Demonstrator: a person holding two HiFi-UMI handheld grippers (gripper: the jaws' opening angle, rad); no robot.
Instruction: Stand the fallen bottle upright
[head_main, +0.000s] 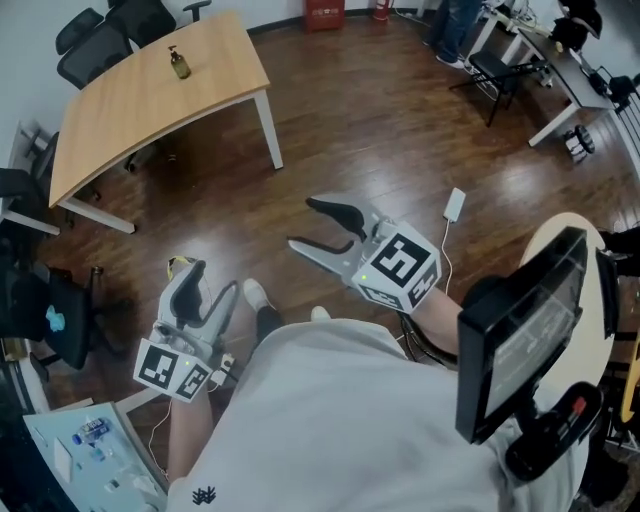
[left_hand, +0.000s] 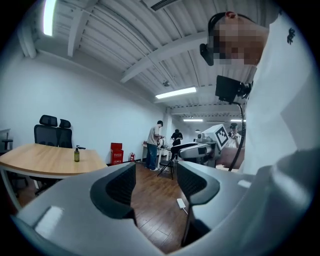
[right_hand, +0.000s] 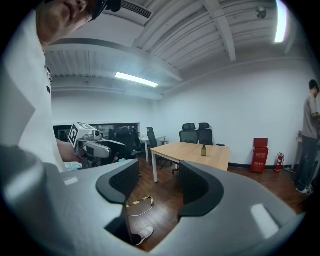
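Observation:
A small dark pump bottle (head_main: 179, 63) stands upright on the light wooden table (head_main: 130, 110) at the far left of the room. The same bottle (left_hand: 76, 154) shows in the left gripper view, and as a small bottle (right_hand: 203, 150) in the right gripper view. Both grippers are held close to the person's body, well away from the table. My left gripper (head_main: 188, 278) (left_hand: 156, 182) is open with only floor between its jaws. My right gripper (head_main: 314, 226) (right_hand: 159, 185) is open and empty, pointing toward the table.
Black office chairs (head_main: 105, 35) stand behind the table. A white power adapter (head_main: 455, 205) with its cable lies on the dark wood floor. A monitor on an arm (head_main: 520, 340) is at the right. Red box (right_hand: 260, 155), people (left_hand: 153, 145) at the far desks.

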